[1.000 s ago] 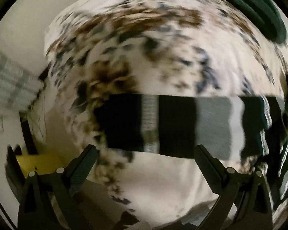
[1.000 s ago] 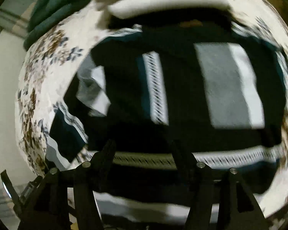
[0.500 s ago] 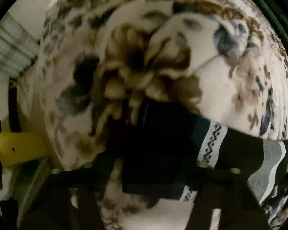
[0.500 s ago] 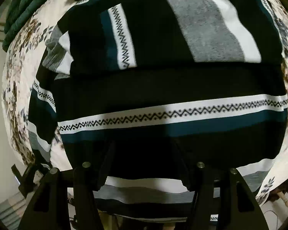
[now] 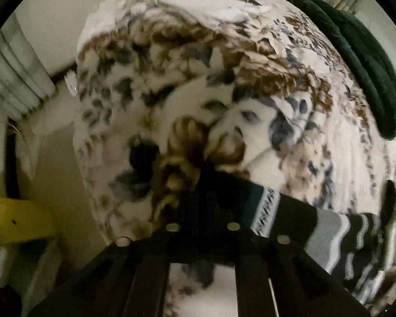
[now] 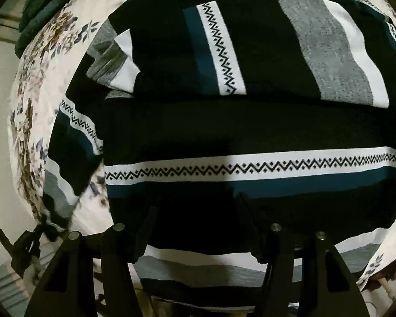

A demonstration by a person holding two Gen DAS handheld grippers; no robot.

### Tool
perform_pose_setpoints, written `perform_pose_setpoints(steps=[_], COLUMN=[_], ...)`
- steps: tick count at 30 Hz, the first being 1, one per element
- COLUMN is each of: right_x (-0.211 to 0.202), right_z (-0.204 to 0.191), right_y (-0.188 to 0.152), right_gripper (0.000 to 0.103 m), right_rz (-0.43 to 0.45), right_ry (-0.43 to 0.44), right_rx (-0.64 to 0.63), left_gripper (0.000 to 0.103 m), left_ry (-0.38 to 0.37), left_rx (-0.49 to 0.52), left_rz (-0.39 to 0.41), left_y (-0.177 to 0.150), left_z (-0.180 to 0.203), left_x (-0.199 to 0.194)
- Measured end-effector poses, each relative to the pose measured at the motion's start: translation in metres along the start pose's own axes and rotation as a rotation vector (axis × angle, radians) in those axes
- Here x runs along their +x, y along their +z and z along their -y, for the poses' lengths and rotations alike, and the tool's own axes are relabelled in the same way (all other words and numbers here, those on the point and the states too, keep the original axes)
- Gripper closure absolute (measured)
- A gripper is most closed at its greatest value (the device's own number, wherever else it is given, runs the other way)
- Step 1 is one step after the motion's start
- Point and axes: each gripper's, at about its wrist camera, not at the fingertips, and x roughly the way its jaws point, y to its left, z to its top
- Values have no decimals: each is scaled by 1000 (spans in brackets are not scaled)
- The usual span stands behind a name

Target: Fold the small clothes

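A dark striped sweater [image 6: 250,121] with white zigzag, teal and grey bands lies on a floral bedspread [image 6: 31,111], one sleeve folded across its body. In the left wrist view its other sleeve [image 5: 290,211] stretches right across the bedspread [image 5: 198,79]. My left gripper [image 5: 206,203] is shut on the dark end of that sleeve. My right gripper [image 6: 198,211] hovers over the sweater's lower part, fingers apart, holding nothing. In the right wrist view the left gripper [image 6: 26,240] shows at the sleeve's end.
A dark green folded cloth [image 5: 364,60] lies at the bed's far right; it also shows in the right wrist view [image 6: 47,5]. A yellow object [image 5: 18,219] sits beside the bed at left. Curtains [image 5: 13,79] hang behind.
My left gripper came down onto the sleeve end and closed on it. My right gripper moved closer over the sweater, fingers still apart.
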Motion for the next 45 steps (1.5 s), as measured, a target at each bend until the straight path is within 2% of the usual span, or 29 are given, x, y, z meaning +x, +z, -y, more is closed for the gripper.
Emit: perform_pose_setpoints(steps=[1, 2, 3, 4, 6, 10, 11, 13, 16, 17, 18, 21, 27, 31, 33, 34, 37, 39, 40, 43, 44, 45], right_x=[0, 1, 2, 2, 4, 7, 7, 6, 1, 0, -3, -13, -31, -35, -39, -42, -49, -61, -67, -87, -92, -95], right_z=[0, 0, 0, 2, 5, 13, 15, 19, 25, 26, 28, 34, 58, 87, 104, 113, 136, 157, 168, 209, 222, 234], right_y=[0, -1, -1, -1, 0, 3, 4, 6, 9, 9, 11, 13, 13, 14, 16, 18, 25, 30, 33, 41, 42, 44], right_gripper=[41, 41, 41, 41, 41, 41, 41, 40, 40, 40, 40, 40, 40, 40, 40, 35, 30, 30, 30, 30, 30, 30], right_rz=[-3, -4, -5, -7, -8, 4, 9, 19, 40, 45, 52, 75, 116, 124, 122, 121, 128, 150, 162, 198, 205, 209], right_ry=[1, 1, -1, -4, -4, -7, -8, -17, -37, -40, -44, -46, -14, 23, 33, 38, 47, 41, 37, 18, 13, 9], right_rx=[2, 3, 5, 11, 27, 61, 71, 81, 93, 96, 101, 104, 125, 160, 174, 179, 186, 191, 194, 220, 234, 246], left_gripper=[84, 70, 52, 49, 49, 49, 49, 49, 54, 78, 96, 97, 97, 97, 97, 97, 97, 97, 97, 97, 97, 97], left_ry=[-23, -60, -100, -137, -193, -351, -372, -368, -321, -300, -278, -230, -145, -114, -125, -129, -195, -265, -300, -380, -413, -430], left_rx=[-33, -83, -135, -180, -255, -416, -441, -475, -538, -557, -549, -507, -220, 43, 196, 247, 409, 521, 593, 749, 829, 863], left_rz=[-19, -48, -83, -107, -146, -254, -269, -270, -208, -171, -147, -81, 88, 226, 288, 302, 308, 277, 253, 209, 188, 173], left_y=[-6, -13, -22, -31, -48, -67, -70, -71, -69, -68, -64, -52, -24, -21, -31, -36, -70, -108, -136, -204, -238, -256], left_z=[-6, -14, -22, -28, -33, -24, -18, -9, -4, -3, -1, 9, 72, 143, 195, 216, 291, 344, 377, 441, 466, 479], left_x=[0, 2, 5, 8, 16, 46, 55, 67, 68, 62, 56, 32, -34, -83, -107, -111, -122, -126, -126, -126, -126, -126])
